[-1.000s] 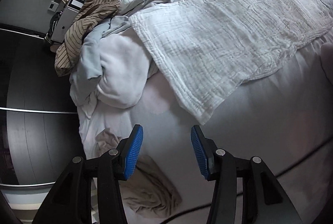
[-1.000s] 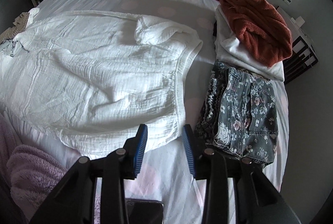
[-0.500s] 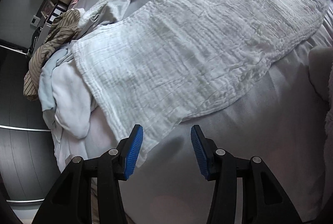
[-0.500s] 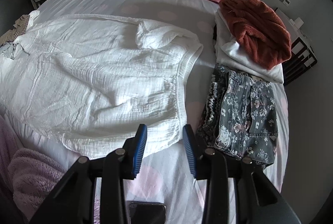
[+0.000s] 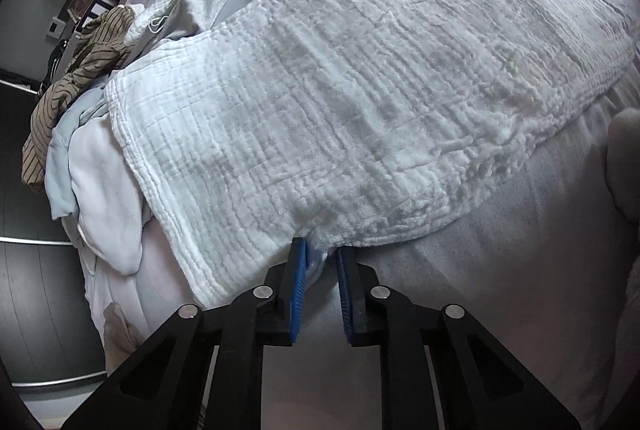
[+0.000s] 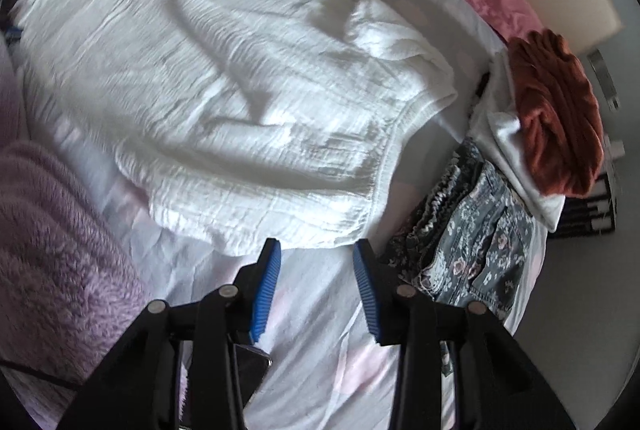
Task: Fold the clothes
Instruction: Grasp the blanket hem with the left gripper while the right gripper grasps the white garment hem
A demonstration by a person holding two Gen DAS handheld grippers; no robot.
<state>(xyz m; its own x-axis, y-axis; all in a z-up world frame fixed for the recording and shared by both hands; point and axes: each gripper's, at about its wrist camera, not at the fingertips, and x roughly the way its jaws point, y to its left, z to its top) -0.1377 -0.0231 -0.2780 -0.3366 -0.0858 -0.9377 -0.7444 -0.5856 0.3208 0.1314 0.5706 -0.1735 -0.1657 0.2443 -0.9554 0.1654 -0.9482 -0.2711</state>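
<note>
We see the crinkled white muslin garment point(image 5: 360, 90) spread flat across the pale bed sheet point(image 5: 500, 270), its ribbed hem nearest us. Our left gripper point(image 5: 322, 262) points steeply down, its blue ridged fingers point(image 5: 301, 270) closing on that hem's edge. Our right gripper point(image 6: 316, 270) hovers just short of the elastic waistband, fingers spread and widening with nothing between them.

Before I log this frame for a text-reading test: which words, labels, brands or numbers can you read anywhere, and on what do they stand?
None can be read.
The framed items beside the bed: too small to tell.
The wall plate: no legible marking.
The dark phone on the sheet: screen blank.
The white garment, floral denim and rust towel: no visible tag or print wording.
</note>
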